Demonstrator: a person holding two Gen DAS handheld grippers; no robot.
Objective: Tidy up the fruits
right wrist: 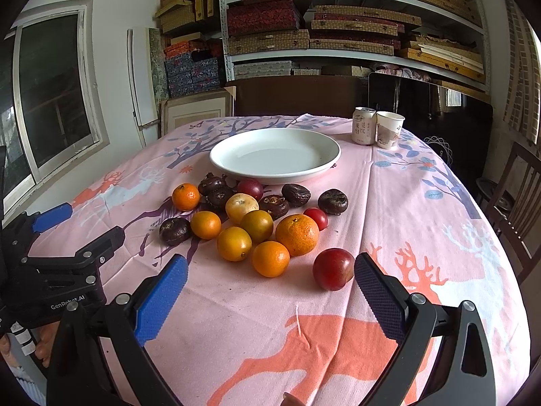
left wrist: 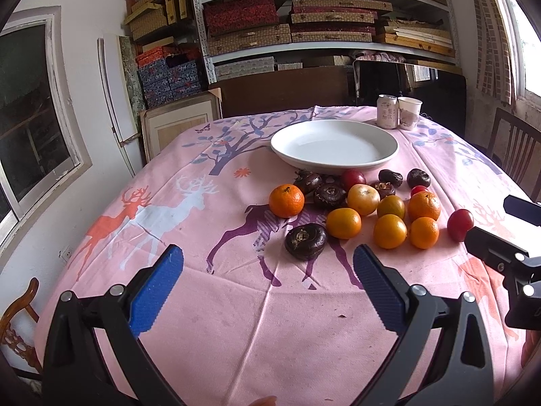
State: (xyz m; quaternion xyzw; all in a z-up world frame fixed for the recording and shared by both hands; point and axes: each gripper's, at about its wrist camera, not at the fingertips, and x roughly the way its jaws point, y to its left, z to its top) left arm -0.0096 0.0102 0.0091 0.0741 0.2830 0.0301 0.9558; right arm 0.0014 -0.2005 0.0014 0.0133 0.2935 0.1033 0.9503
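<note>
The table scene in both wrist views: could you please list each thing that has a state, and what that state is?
left tool: open, empty, above the cloth.
right tool: open, empty, near the red plum.
plate: upright, empty.
fruits: loose on the tablecloth, none on the plate.
can: upright.
paper cup: upright beside the can.

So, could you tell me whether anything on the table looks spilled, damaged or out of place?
Nothing spilled or damaged. The fruit lies loose on the tablecloth beside the empty white plate; one red plum sits apart from the cluster.
</note>
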